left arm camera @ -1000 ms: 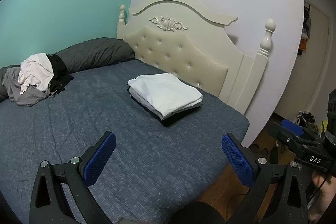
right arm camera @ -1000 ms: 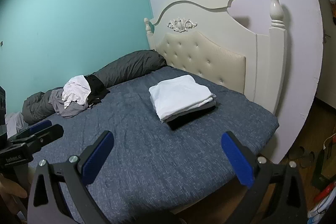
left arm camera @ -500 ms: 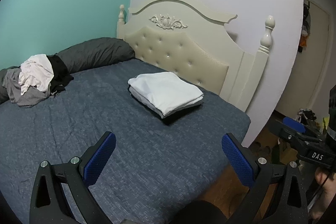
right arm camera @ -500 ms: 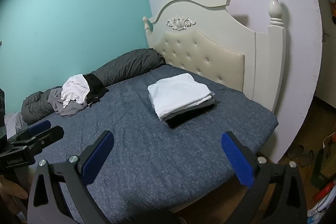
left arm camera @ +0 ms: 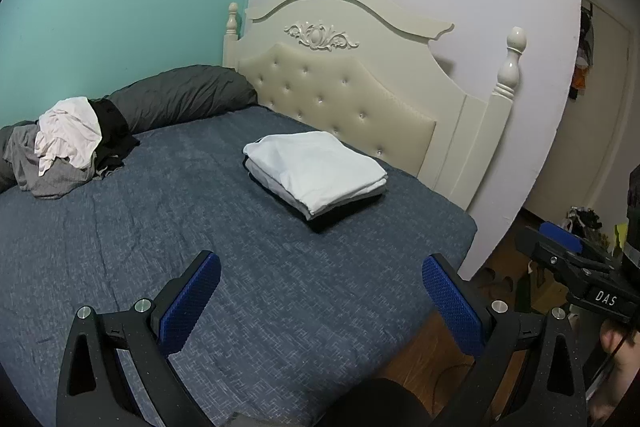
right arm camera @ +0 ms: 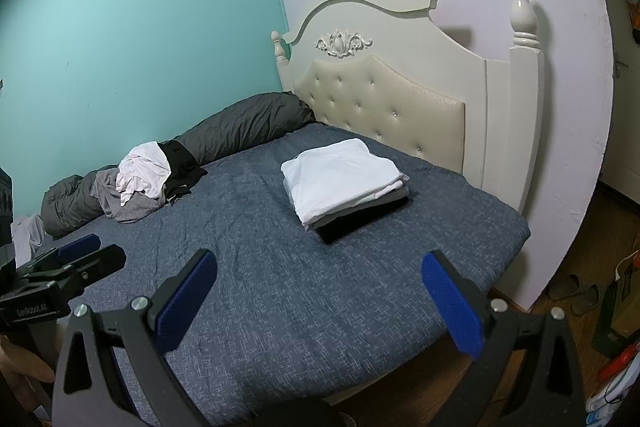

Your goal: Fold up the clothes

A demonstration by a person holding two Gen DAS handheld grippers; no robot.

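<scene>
A neat stack of folded clothes (left arm camera: 316,171) (right arm camera: 344,179), white on top with grey and black beneath, lies on the blue bedspread (left arm camera: 120,239) (right arm camera: 304,287) near the headboard. A loose heap of unfolded clothes (left arm camera: 68,143) (right arm camera: 144,183), white, grey and black, sits at the far left of the bed. My left gripper (left arm camera: 320,291) hangs open above the bed's near part with nothing between its blue pads. My right gripper (right arm camera: 318,291) is likewise open and empty, well short of the stack. Each gripper shows at the edge of the other's view.
A cream tufted headboard (left arm camera: 352,83) (right arm camera: 400,87) with posts stands behind the stack. A dark grey rolled duvet (left arm camera: 180,95) (right arm camera: 240,131) lies along the teal wall. Wooden floor with slippers (right arm camera: 576,291) and clutter lies to the right of the bed.
Both grippers have drawn back and up slightly, so the bed and stack look a little farther away. Both stay open; the clothes have not moved.
</scene>
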